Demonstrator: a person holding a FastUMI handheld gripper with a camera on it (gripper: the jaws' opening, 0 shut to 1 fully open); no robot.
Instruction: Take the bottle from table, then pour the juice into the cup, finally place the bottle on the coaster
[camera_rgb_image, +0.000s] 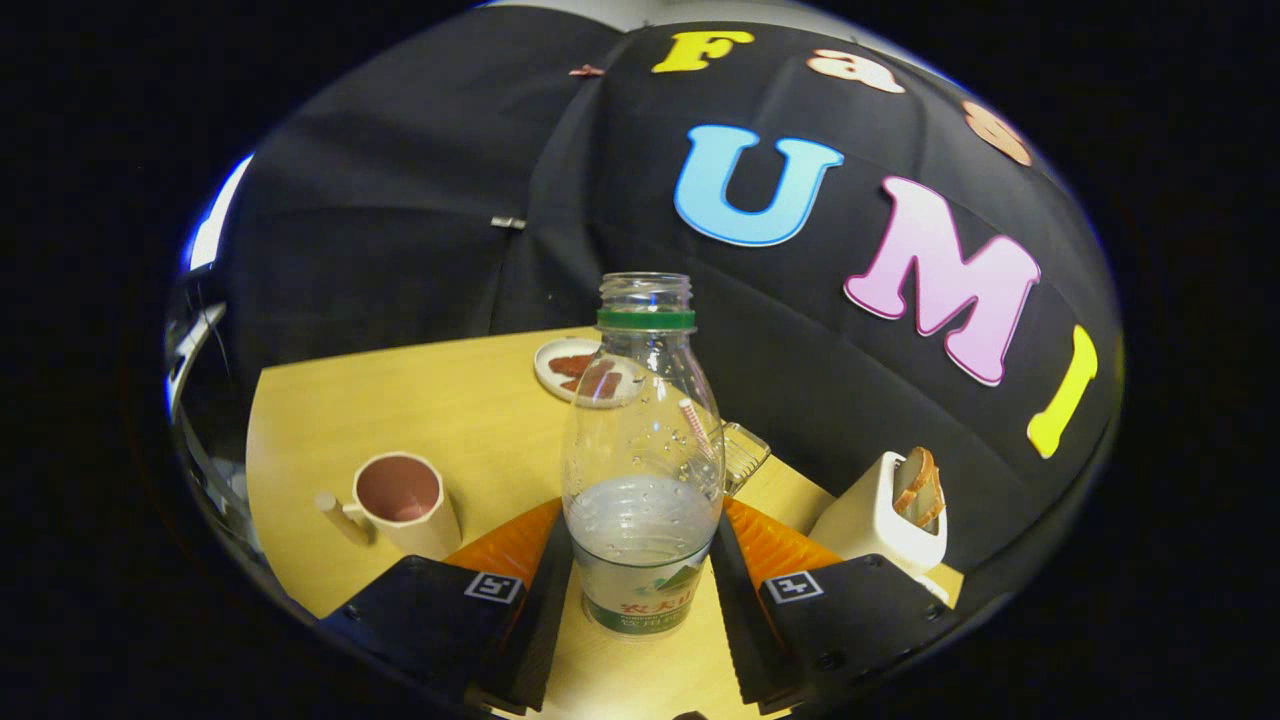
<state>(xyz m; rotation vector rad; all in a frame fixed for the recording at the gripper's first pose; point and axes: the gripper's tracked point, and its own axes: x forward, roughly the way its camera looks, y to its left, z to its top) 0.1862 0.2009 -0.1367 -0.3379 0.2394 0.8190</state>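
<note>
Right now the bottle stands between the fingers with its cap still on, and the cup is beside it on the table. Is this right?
Not quite: the bottle has no cap; its mouth is open, as the gripper view shows. It does stand between the fingers, and the cup is beside it on the table.

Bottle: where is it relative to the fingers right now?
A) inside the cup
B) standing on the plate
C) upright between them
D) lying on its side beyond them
C: the bottle stands upright between the fingers, its base on the table.
</note>
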